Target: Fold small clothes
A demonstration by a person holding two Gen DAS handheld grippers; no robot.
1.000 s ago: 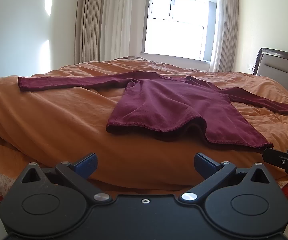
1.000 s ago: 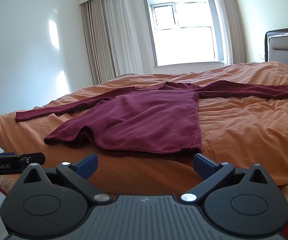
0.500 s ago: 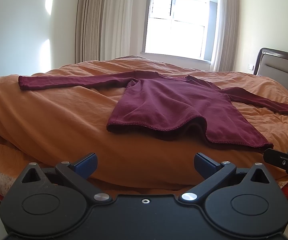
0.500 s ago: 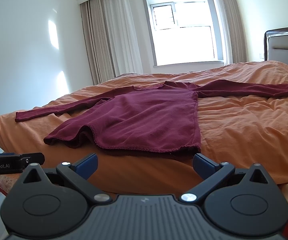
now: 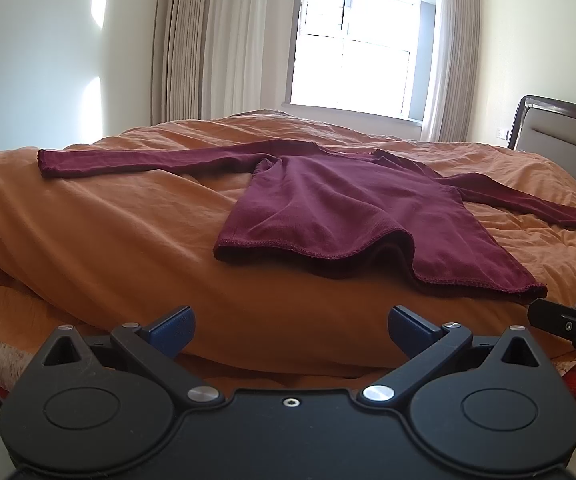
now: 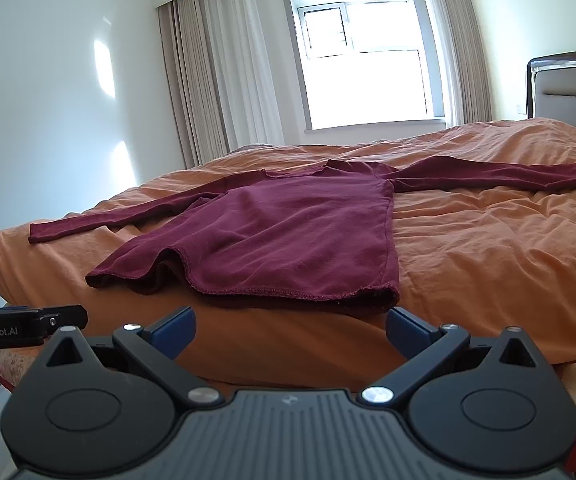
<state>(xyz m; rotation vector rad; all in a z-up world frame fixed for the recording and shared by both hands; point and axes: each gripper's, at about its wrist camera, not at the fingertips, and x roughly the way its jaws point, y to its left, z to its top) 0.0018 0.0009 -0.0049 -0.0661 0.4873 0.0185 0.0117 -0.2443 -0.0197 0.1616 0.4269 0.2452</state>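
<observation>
A small dark red long-sleeved top (image 5: 344, 208) lies flat on an orange duvet, both sleeves spread out sideways, hem toward me with one raised ripple in it. It also shows in the right wrist view (image 6: 288, 236). My left gripper (image 5: 290, 330) is open and empty, in front of the bed edge below the hem. My right gripper (image 6: 290, 330) is open and empty, just short of the hem's right corner. Each gripper's body shows at the edge of the other's view.
The orange duvet (image 5: 100, 232) covers the whole bed and drops off at the near edge. A padded headboard (image 6: 568, 84) stands at the right. A window (image 5: 352, 56) and curtains are behind the bed, a white wall at the left.
Both grippers have risen or crept forward very slightly; the top sits a little lower in the views. Nothing was grasped.
</observation>
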